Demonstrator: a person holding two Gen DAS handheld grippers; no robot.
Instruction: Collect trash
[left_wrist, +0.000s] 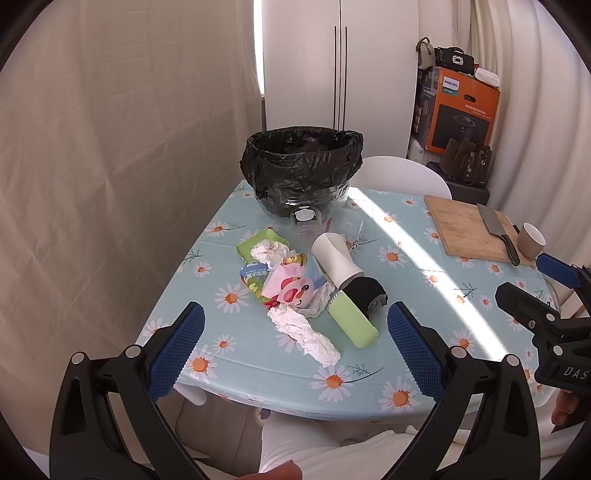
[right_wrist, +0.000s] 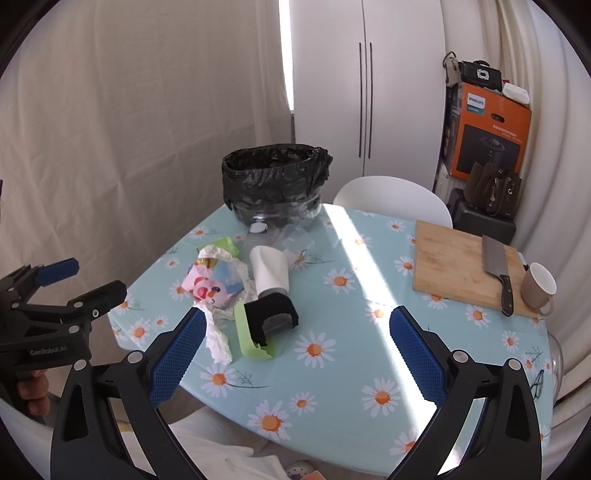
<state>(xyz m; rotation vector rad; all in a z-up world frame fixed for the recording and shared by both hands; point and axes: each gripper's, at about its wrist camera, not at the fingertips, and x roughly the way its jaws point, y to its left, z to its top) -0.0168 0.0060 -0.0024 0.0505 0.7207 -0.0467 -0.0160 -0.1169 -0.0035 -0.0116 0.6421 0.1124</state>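
A pile of trash lies on the daisy-print tablecloth: crumpled white tissue (left_wrist: 308, 334) (right_wrist: 218, 339), a colourful wrapper (left_wrist: 291, 282) (right_wrist: 214, 282), a tipped white paper cup (left_wrist: 334, 256) (right_wrist: 269, 273), a green and black case (left_wrist: 354, 310) (right_wrist: 264, 325) and clear plastic cups (left_wrist: 345, 221). Behind stands a clear bin lined with a black bag (left_wrist: 301, 162) (right_wrist: 275, 177). My left gripper (left_wrist: 295, 345) (right_wrist: 83, 277) hovers open near the table's front edge, before the pile. My right gripper (right_wrist: 297, 350) (left_wrist: 532, 280) is open too, off to the right of the pile.
A wooden cutting board (right_wrist: 458, 262) (left_wrist: 465, 229) with a cleaver (right_wrist: 496, 273) lies at the right, a beige mug (right_wrist: 537, 290) beside it. A white chair (right_wrist: 391, 199) stands behind the table. Boxes and bags are stacked at the back right. A person's legs show below.
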